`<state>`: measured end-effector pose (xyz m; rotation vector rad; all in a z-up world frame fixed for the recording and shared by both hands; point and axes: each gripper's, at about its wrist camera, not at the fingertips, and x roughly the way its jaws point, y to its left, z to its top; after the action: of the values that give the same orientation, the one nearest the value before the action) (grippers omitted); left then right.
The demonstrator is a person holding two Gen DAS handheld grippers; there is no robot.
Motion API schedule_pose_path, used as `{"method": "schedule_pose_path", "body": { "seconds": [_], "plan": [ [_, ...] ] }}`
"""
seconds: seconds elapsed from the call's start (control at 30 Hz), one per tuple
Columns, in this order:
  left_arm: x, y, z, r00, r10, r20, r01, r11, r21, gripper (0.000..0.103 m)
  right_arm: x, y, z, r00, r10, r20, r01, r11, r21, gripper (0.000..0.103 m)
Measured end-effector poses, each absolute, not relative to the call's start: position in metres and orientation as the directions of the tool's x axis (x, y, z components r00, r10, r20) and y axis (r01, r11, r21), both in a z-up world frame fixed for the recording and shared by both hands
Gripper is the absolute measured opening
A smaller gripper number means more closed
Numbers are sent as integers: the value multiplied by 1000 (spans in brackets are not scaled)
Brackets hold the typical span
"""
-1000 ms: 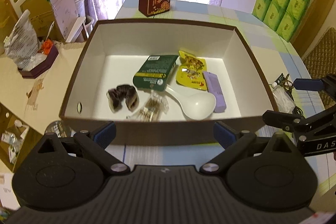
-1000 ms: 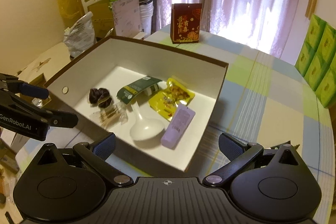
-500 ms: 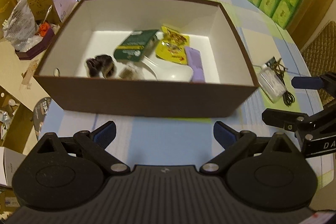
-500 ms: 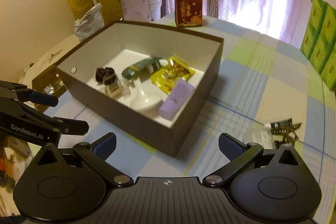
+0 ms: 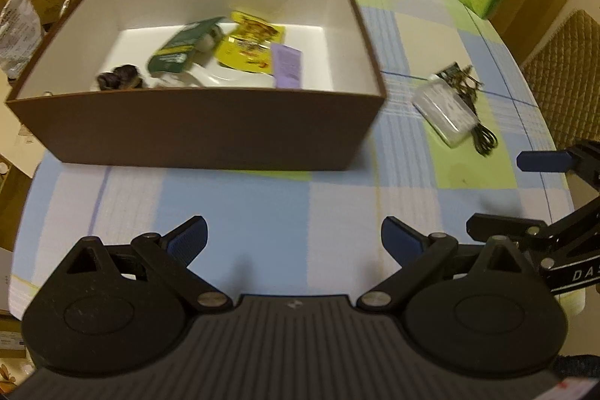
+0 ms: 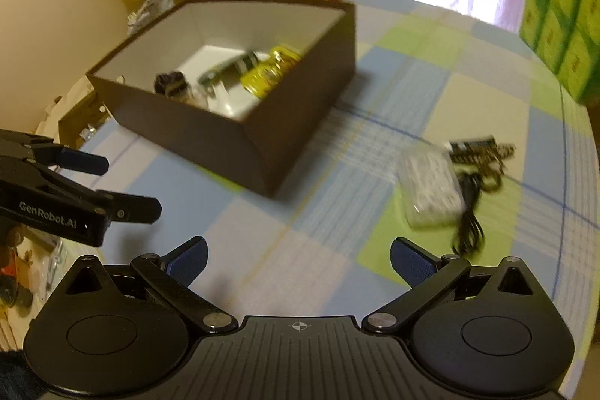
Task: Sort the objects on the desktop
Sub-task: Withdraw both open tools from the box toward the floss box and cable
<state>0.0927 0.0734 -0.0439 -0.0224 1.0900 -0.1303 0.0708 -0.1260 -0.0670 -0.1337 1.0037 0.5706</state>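
Done: we are seeing packets and a spoon lying in the box [image 5: 195, 134].
Left: a clear case [image 6: 431, 190] and cable [image 6: 468, 212] are waiting on the desk [image 5: 262, 208].
Hand-held grippers: we are holding left [image 5: 294, 242] and right [image 6: 298, 255] spread, empty.

Brown box [image 5: 195, 134] holding sorted items; three still lying outside.
Inside are sitting a green packet [image 5: 183, 49], yellow packet [image 5: 249, 47], purple case [image 5: 287, 64], white spoon [image 5: 221, 75] and dark clip [image 5: 120, 77]. Right of it, a clear plastic box [image 5: 444, 111], black cable [image 5: 483, 137] and patterned strip [image 5: 459, 75] are lying touching together.

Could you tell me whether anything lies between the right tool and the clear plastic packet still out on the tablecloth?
Nothing visible does. The right tool is open and empty, and only bare checked tablecloth lies between it and the clear packet. A black cable lies against the packet's right side, not in the path.
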Motion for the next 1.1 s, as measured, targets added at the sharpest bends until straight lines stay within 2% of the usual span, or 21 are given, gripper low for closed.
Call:
{"method": "schedule_pose_path", "body": {
  "seconds": [0.67,1.1],
  "plan": [
    [109,-52,-65,401,-196,-895,285,955,-81,98,79,-239,-93,435,275,-858,-317,938,140,101],
    [158,-100,-79,420,-159,-893,329,944,-13,97,118,-262,-104,496,259,-829,-290,949,122,100]
  ]
}}
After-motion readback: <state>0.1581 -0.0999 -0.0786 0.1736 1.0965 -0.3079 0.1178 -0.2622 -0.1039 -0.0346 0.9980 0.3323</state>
